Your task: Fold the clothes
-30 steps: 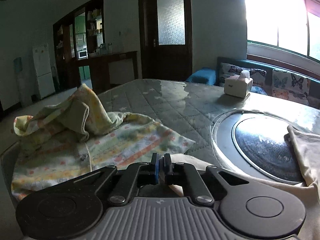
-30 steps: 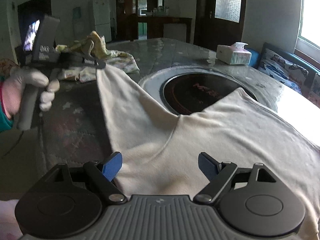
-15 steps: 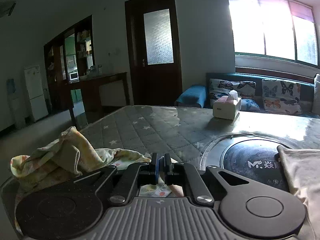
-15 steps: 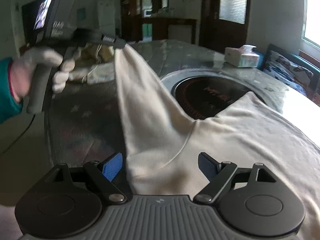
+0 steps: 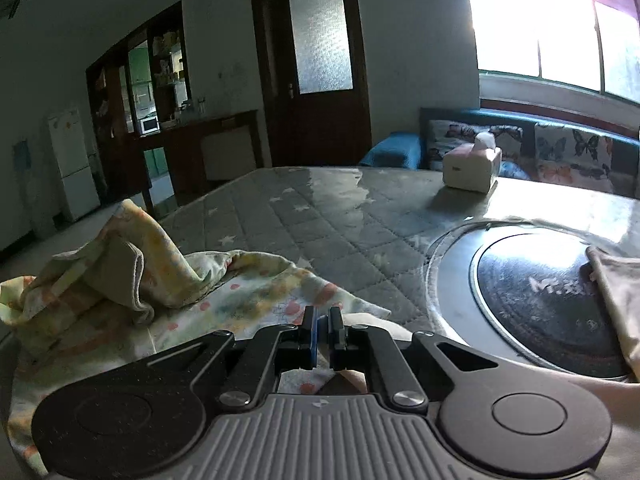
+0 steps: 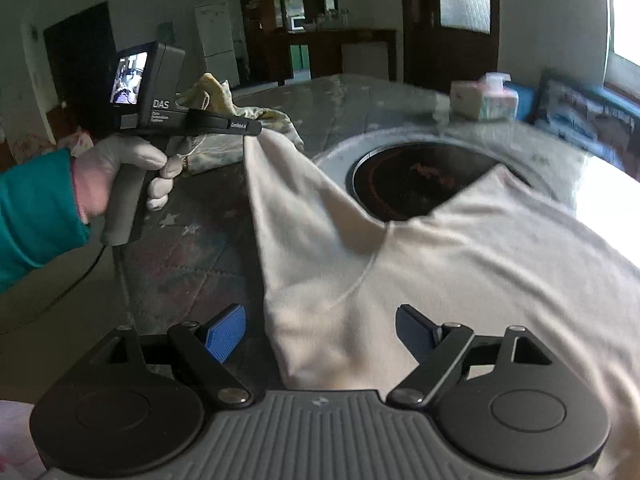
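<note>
A cream T-shirt (image 6: 460, 264) lies spread on the table, partly over the round cooktop (image 6: 416, 176). My left gripper (image 5: 322, 330) is shut on the end of the shirt's sleeve (image 6: 280, 168) and holds it lifted above the table; the right wrist view shows it (image 6: 256, 128) in a gloved hand. In the left wrist view the shirt shows only at the right edge (image 5: 620, 296). My right gripper (image 6: 320, 332) is open, its blue pads either side of the shirt's near edge, just above it.
A crumpled floral garment (image 5: 132, 292) lies on the table's left side, also in the right wrist view (image 6: 224, 100). A tissue box (image 5: 472, 168) stands at the far side. The grey quilted table cover (image 5: 320, 216) stretches behind. A sofa sits beyond.
My left gripper rose with the sleeve, then came down a little and moved right toward the cooktop. My right gripper stayed open over the shirt's near edge.
</note>
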Available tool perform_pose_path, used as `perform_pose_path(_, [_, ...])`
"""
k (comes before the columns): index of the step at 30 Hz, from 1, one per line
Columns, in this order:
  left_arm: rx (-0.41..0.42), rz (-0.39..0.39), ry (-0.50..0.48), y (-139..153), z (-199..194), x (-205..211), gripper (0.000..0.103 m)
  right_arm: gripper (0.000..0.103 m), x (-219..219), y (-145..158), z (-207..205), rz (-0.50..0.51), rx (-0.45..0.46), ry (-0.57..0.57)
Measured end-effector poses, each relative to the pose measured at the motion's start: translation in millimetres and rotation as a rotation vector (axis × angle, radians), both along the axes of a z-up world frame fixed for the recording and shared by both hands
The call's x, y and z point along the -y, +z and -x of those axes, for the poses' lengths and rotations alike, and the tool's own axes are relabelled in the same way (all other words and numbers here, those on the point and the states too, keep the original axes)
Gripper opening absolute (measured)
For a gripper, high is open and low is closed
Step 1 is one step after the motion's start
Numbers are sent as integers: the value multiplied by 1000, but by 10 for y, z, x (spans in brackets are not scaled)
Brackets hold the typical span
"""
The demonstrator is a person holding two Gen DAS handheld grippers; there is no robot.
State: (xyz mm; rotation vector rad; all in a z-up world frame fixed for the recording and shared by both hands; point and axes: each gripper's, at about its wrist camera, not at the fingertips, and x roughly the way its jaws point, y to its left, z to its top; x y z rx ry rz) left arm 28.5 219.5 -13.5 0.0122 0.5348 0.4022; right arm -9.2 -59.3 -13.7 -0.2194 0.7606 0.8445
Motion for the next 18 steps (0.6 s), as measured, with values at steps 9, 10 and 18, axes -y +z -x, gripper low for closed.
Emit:
perform_pose_path(9, [-52, 3, 11, -99, 38, -19, 14, 84, 537, 30, 223, -13, -70, -41])
perform_pose_path(10, [-47, 6, 16, -74, 61, -9, 14, 84, 562, 5, 244, -7, -81, -40])
perform_pose_path(18, [7, 51, -141, 210, 296, 423, 14, 84, 779, 13, 379, -22, -90, -67])
